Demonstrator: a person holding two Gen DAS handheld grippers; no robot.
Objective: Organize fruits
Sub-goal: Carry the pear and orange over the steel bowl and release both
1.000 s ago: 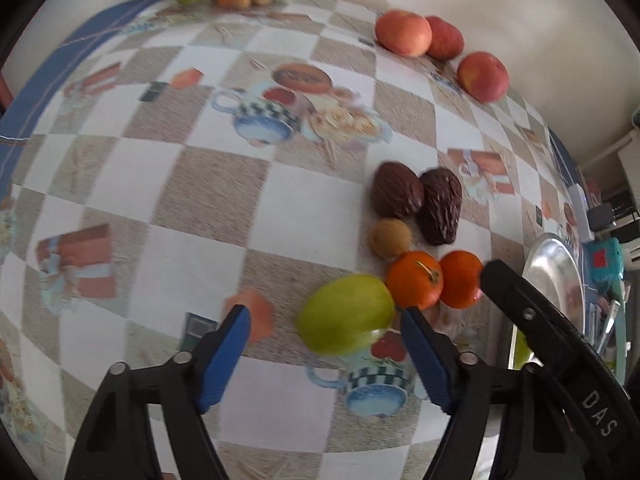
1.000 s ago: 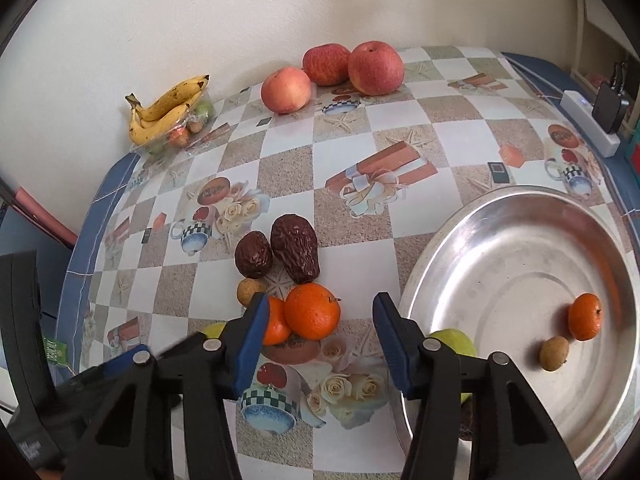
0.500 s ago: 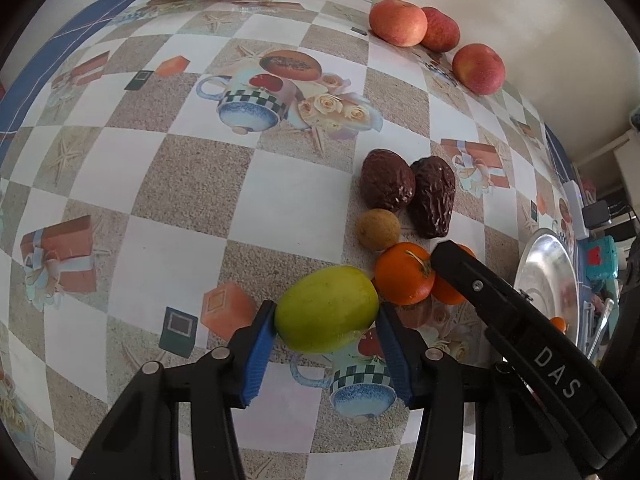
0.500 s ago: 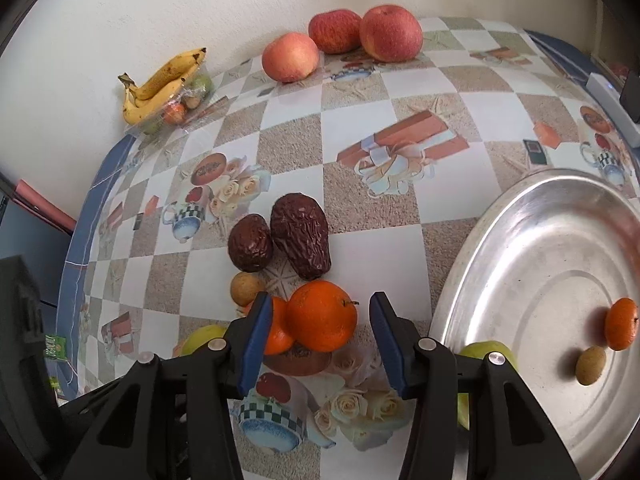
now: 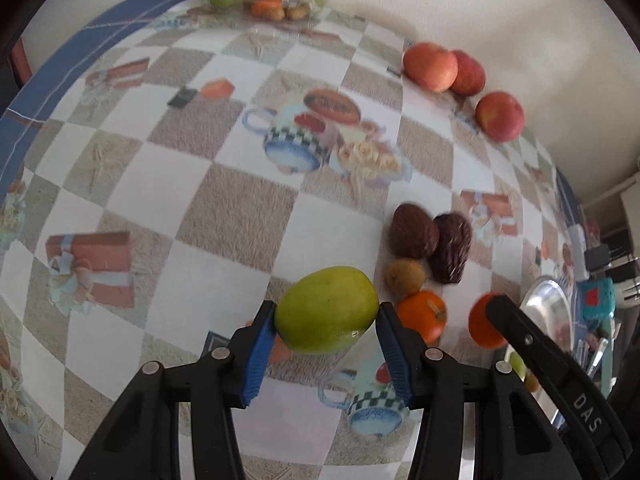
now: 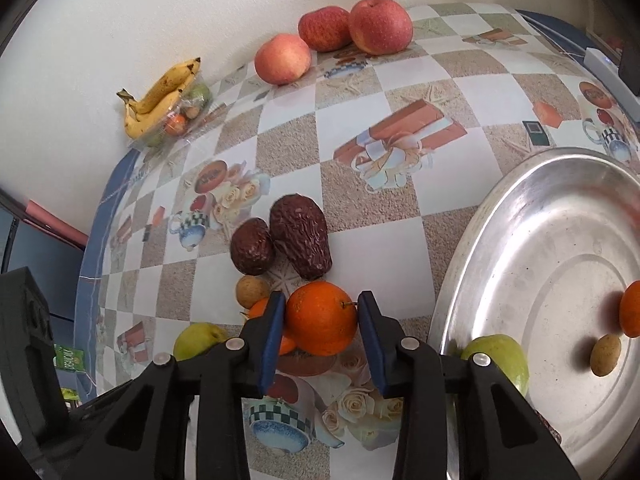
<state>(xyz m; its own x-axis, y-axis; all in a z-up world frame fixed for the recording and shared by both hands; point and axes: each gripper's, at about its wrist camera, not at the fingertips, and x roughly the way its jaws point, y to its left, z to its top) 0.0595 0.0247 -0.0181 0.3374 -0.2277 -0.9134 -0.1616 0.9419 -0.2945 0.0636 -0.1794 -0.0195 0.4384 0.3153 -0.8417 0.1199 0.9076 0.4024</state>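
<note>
1. Left tongs (image 5: 326, 320) were closed on the green fruit (image 5: 327, 309); I saw both blue pads touching its sides.
2. Right tongs (image 6: 322, 322) gripped an orange (image 6: 321, 318), pads against both flanks.
3. I noted two dark brown fruits (image 6: 300, 246) on the desk (image 6: 400, 80) just beyond the orange, a small tan fruit (image 6: 252, 291) beside them.
4. I recorded the steel tray (image 6: 500, 216) at right holding a green fruit, a tan one and an orange.

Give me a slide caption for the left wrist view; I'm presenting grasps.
Left gripper closes its blue fingers on a green fruit over the checkered tablecloth.
</note>
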